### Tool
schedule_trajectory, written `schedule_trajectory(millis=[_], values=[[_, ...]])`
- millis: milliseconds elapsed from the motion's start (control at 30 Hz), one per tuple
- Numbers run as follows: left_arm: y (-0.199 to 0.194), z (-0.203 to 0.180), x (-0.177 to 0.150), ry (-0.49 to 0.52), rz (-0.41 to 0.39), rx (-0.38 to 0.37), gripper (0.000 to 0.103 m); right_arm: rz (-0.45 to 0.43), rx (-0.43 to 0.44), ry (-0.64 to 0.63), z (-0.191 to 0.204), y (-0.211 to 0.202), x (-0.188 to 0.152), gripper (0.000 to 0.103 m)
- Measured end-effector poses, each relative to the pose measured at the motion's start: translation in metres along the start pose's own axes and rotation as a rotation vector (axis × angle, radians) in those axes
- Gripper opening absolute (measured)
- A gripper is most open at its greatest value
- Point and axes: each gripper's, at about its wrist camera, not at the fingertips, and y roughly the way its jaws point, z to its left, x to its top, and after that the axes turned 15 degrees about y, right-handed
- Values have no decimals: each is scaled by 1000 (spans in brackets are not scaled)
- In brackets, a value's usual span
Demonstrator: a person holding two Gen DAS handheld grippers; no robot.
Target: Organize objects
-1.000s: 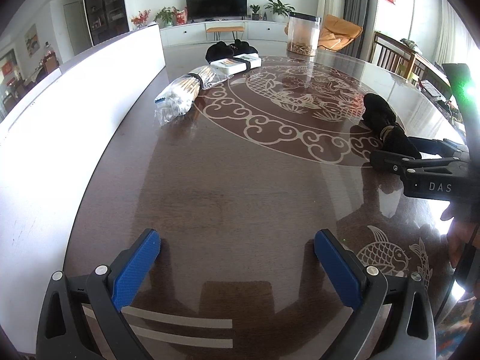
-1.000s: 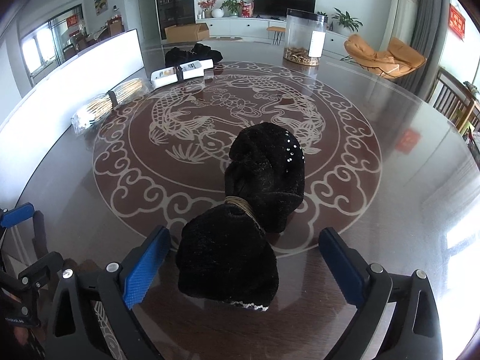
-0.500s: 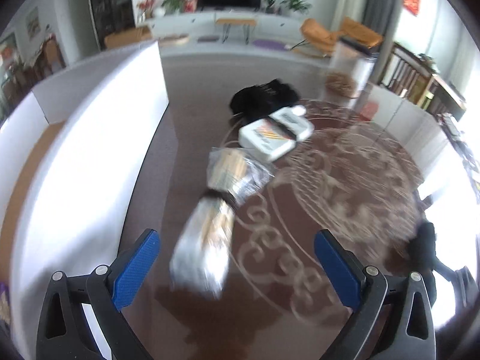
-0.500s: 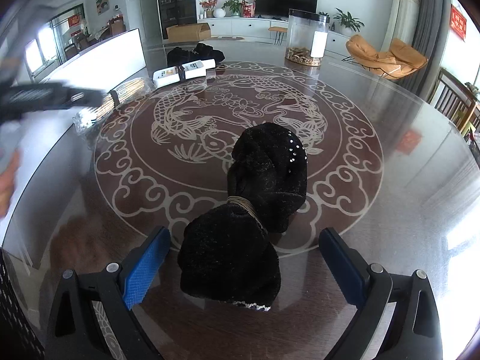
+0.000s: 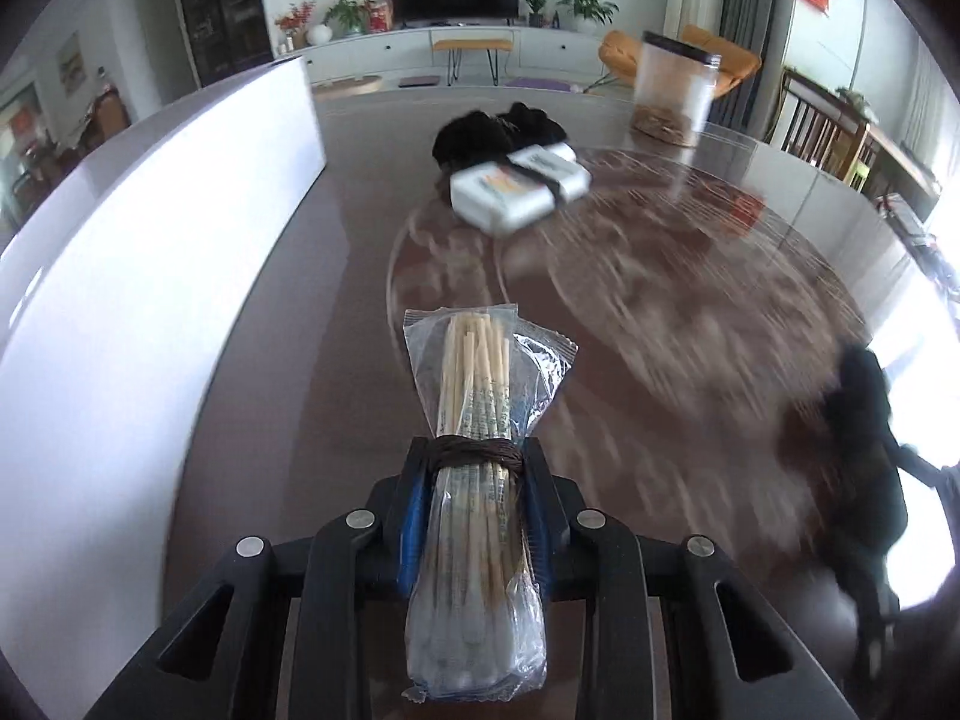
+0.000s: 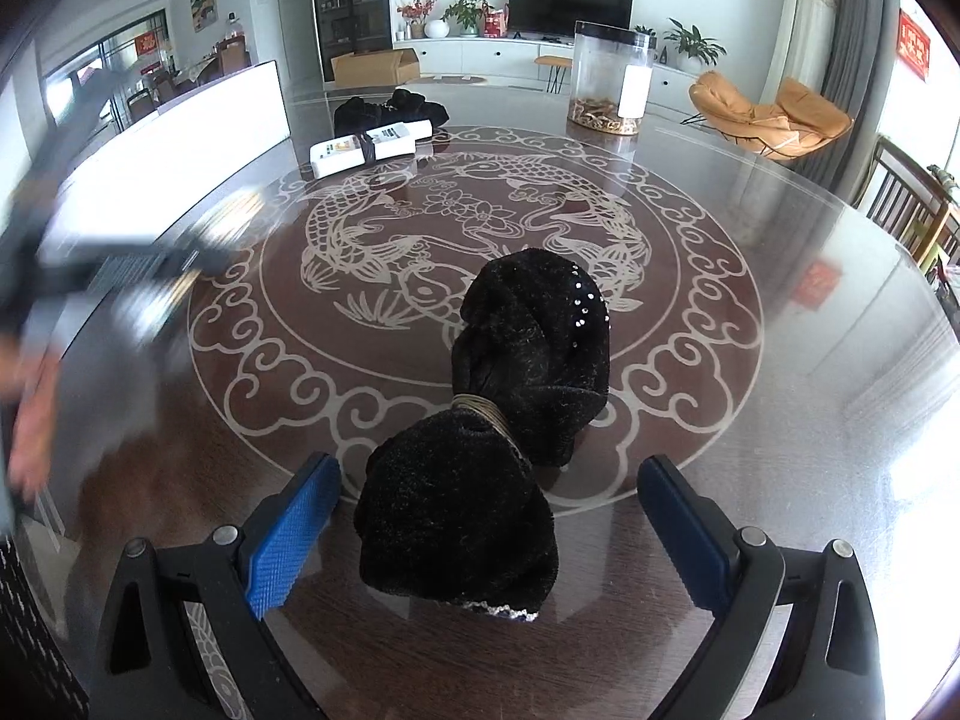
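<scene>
My left gripper (image 5: 474,480) is shut on a clear bag of wooden chopsticks (image 5: 477,456) tied with dark cord and holds it over the left part of the table. My right gripper (image 6: 489,498) is open, its blue pads on either side of a black fuzzy bundle (image 6: 498,420) tied in the middle, which lies on the table. That bundle also shows blurred at the right of the left wrist view (image 5: 864,462). The left gripper appears as a blur at the left of the right wrist view (image 6: 90,264).
A white tied packet (image 5: 519,189) (image 6: 369,147) and another black bundle (image 5: 498,129) (image 6: 390,108) lie at the far side of the round glass-topped table (image 6: 780,360). A clear jar (image 6: 612,78) stands at the back. A white board (image 5: 120,276) lines the left edge.
My left gripper swung left to the chopstick bag, closed on it and lifted it. The right gripper stayed open around the black bundle.
</scene>
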Motion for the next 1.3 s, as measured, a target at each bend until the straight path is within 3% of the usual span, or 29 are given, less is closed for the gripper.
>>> schedule_trajectory(millis=[100,133,167,233,1300], values=[[-23,-11,-31,-39,-9,23,30,1,-2,-3,0,0,0,99],[-28,-12,-37,-43,-12,34,38,5,-4,-4,0,1,0,99],[-30,-14,-40,-39,-11,47,64,6,-4,-5,0,1,0,99],[-22,-14,-45,-31,24,43,103,6,-4,-5,-1,1,0,99],[-23,-16,-55,-20,-5,26,103,9,-13,-1,-1,3,0,103]])
